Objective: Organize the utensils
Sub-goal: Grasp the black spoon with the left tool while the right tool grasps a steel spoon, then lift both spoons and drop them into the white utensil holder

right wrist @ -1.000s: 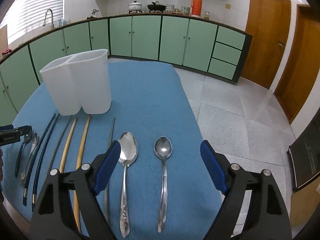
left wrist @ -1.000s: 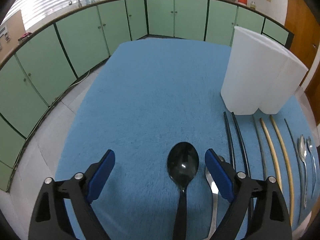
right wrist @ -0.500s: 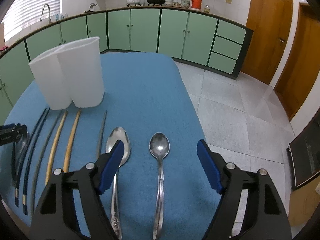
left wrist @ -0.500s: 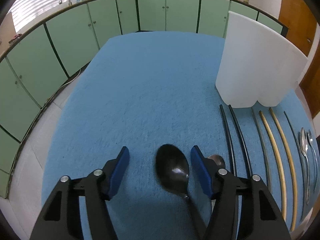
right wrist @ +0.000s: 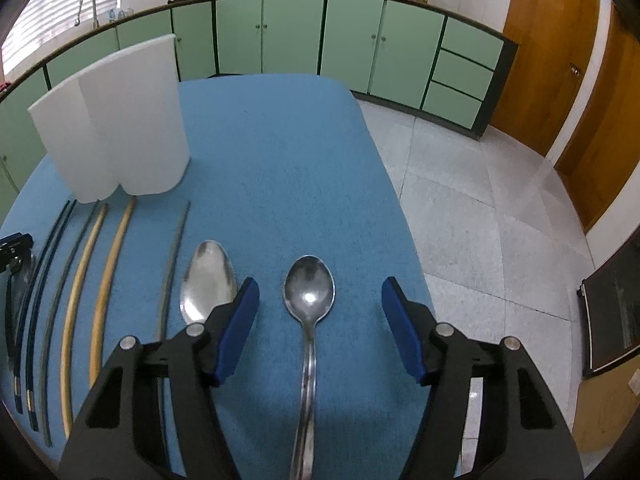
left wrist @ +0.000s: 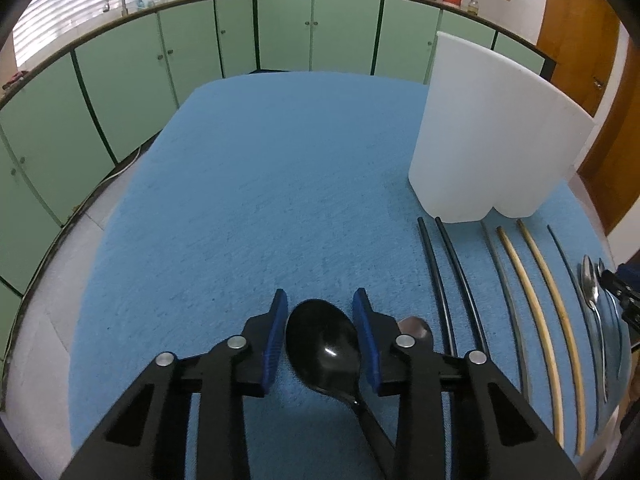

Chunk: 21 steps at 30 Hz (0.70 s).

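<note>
- My left hand-held gripper (left wrist: pixel 320 340) has its blue pads nearly together around the glossy black plastic spoon (left wrist: pixel 323 354); contact unclear.
- My right hand-held gripper (right wrist: pixel 320 324) is spread apart, the polished steel spoon (right wrist: pixel 309 292) lying on the blue-covered desk (right wrist: pixel 280 160) between its pads.
- Beyond, leftward, stands the white plastic utensil holder (right wrist: pixel 116 132).

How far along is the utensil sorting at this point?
Nothing looks stowed yet: chopsticks and spoons lie on the blue cloth before the white holder. The left gripper brackets the black spoon; the right gripper stands open around a metal spoon.
</note>
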Tool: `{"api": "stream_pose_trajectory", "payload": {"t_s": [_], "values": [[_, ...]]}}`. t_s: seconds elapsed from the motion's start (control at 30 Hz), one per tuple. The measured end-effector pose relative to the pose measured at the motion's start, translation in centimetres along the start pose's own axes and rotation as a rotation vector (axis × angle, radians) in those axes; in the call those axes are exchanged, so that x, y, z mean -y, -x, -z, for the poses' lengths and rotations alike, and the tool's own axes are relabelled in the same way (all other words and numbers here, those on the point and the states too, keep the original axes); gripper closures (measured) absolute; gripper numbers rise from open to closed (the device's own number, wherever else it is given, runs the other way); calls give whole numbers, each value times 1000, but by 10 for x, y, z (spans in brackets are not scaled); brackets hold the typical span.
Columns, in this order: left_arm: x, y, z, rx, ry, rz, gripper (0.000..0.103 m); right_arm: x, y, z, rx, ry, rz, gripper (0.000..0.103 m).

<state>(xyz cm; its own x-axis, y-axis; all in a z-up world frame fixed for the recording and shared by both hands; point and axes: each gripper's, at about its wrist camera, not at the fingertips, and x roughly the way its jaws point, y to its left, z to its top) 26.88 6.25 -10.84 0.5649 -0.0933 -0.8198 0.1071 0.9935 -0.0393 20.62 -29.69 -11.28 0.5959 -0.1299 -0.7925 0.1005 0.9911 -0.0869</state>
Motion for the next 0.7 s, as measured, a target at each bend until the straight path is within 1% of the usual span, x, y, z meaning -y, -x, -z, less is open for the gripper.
{"api": "stream_pose_trajectory", "payload": {"t_s": [0.13,0.23,0.33,0.4,0.43,0.57,0.63,0.67,0.7], "values": [[-4,-3,-3,6,8,19,71,1,-6,-2,-19,-8,-10,42],[-6,-5,-3,14,6,27,72,1,-12,-4,-37,-12,-24,46],[-9,-7,-4,22,2,36,72,0,-12,-7,-40,-19,-49,57],[-10,-7,-3,26,5,44,73,-1,-13,-8,-41,-18,-56,73],[-12,-7,-2,27,5,49,73,-2,-12,-8,-41,-18,-63,75],[-12,-5,1,39,-2,74,75,-1,-9,-10,-38,-30,-74,75],[-11,-1,3,50,-8,81,77,1,-4,-9,-18,-42,-90,76],[-12,1,4,57,-10,83,84,1,-1,-9,-9,-43,-94,76],[-12,4,5,71,-16,80,99,0,3,-8,2,-44,-96,76]]}}
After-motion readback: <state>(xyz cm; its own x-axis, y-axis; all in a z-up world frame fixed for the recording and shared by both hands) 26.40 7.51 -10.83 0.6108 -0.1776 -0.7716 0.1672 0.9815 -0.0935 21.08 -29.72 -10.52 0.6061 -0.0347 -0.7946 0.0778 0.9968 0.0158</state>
